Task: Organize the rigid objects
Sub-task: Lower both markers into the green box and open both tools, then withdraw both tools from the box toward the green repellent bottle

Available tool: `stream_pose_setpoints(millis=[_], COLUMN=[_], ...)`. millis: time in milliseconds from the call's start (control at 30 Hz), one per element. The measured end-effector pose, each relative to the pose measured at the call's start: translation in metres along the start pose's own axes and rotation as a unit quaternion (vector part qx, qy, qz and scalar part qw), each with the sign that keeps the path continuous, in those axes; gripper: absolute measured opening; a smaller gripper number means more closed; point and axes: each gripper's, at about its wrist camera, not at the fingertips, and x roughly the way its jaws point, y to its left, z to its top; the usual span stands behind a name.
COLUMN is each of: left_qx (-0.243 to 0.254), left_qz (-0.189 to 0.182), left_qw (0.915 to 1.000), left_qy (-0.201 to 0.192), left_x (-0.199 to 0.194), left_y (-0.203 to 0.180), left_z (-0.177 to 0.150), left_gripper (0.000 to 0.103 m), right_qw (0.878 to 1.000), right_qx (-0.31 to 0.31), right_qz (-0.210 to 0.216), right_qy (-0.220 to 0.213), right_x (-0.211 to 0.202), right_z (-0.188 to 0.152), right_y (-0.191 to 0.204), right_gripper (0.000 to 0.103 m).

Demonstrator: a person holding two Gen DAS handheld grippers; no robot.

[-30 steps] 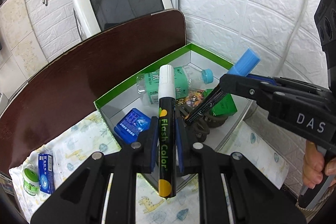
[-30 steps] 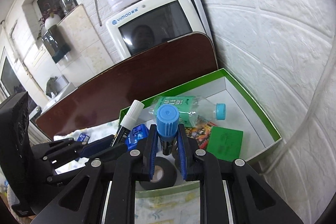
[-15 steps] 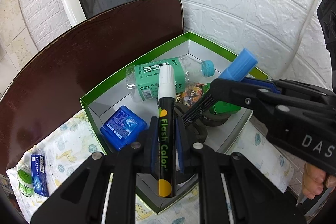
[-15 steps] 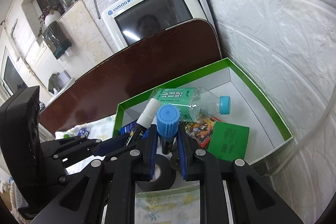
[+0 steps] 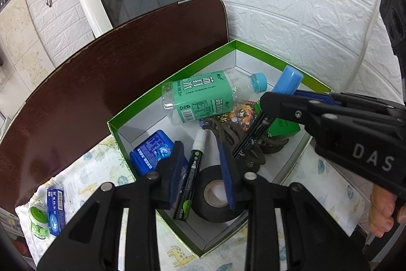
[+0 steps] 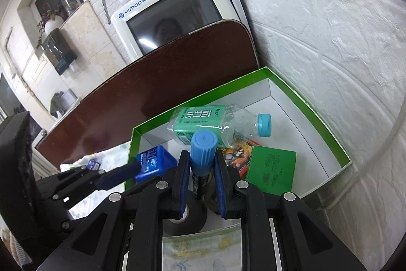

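Observation:
A green-rimmed white box [image 5: 177,70] holds several items. A black marker with a white cap [image 5: 191,173] lies loose in the box beside a black tape roll [image 5: 215,194]. My left gripper [image 5: 200,147] hovers over it; its jaws are opening and the pads do not touch the marker. My right gripper [image 6: 201,156] is shut on a black marker with a blue cap [image 6: 203,144], held tilted above the box. From the left wrist view that marker [image 5: 289,80] sticks out of the right gripper [image 5: 269,104].
In the box lie a green-labelled bottle [image 5: 203,98], a blue case [image 5: 152,151], a green packet [image 6: 271,169] and a brown clip [image 5: 243,141]. A blue carton [image 5: 54,207] and a green jar [image 5: 38,220] rest on the patterned cloth. A brown board [image 5: 101,83] and a white brick wall [image 5: 304,17] enclose the box.
The left jaws have spread and the white-capped marker has dropped from them into the box beside the tape roll. The right gripper keeps its grip on the blue-capped marker.

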Motion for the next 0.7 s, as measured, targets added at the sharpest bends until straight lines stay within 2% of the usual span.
stream_pose_setpoints(millis=[233,267,367,400,533,700], left_qx=[-0.003,-0.004,-0.009,-0.010,-0.017,-0.034], left_qz=[0.005,0.005,0.008,0.010,0.017,0.023], left_qw=[0.9999,0.9999,0.9998,0.9998,0.9994,0.9986], left_qy=[-0.009,-0.010,-0.014,-0.017,-0.026,-0.033], left_x=[-0.011,-0.013,-0.019,-0.022,-0.032,-0.042], left_y=[0.007,0.008,0.013,0.015,0.023,0.039], left_z=[-0.006,-0.007,-0.010,-0.011,-0.015,-0.023], left_gripper=[0.033,0.033,0.033,0.033,0.036,0.038], right_qw=[1.000,1.000,0.999,0.998,0.997,0.996], right_qx=[0.002,0.002,0.004,0.007,0.009,-0.006], right_qz=[-0.013,-0.014,-0.021,-0.023,-0.020,-0.016], right_qy=[-0.013,-0.019,-0.046,-0.055,-0.080,-0.086], right_x=[-0.004,-0.006,-0.012,-0.015,-0.025,-0.028], right_z=[0.002,0.003,0.007,0.008,0.012,0.012], right_y=[0.004,0.005,0.010,0.011,0.020,0.037], right_gripper=[0.021,0.028,0.062,0.067,0.067,0.067])
